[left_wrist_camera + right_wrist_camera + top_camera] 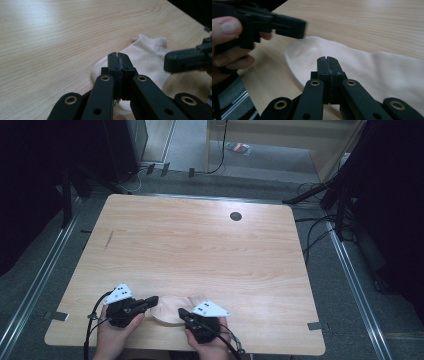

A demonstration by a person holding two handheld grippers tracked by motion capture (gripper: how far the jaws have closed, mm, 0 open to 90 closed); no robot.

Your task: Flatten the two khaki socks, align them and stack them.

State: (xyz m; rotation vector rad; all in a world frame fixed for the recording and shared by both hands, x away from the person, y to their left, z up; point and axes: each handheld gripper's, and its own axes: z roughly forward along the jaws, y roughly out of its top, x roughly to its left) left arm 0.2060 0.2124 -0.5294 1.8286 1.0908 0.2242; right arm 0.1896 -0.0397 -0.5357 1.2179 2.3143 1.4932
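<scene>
A pale pink sock (pixel 169 314) lies flat near the front edge of the wooden table (pixel 200 245), between my two grippers. My left gripper (pixel 153 302) points right at the sock's left end; in the left gripper view its jaws (pixel 117 55) are pressed together over the sock (pixel 147 57) with nothing between them. My right gripper (pixel 182 312) points left over the sock's right part; its jaws (pixel 327 60) are also pressed together above the sock (pixel 367 67), with no fabric caught. Each gripper is held in a hand at the table's front edge.
A small dark round hole (pixel 235 216) sits in the table's far right part. Cables (pixel 315 227) and stand legs lie on the floor to the right and behind. Metal rails (pixel 35 285) run along both sides of the table.
</scene>
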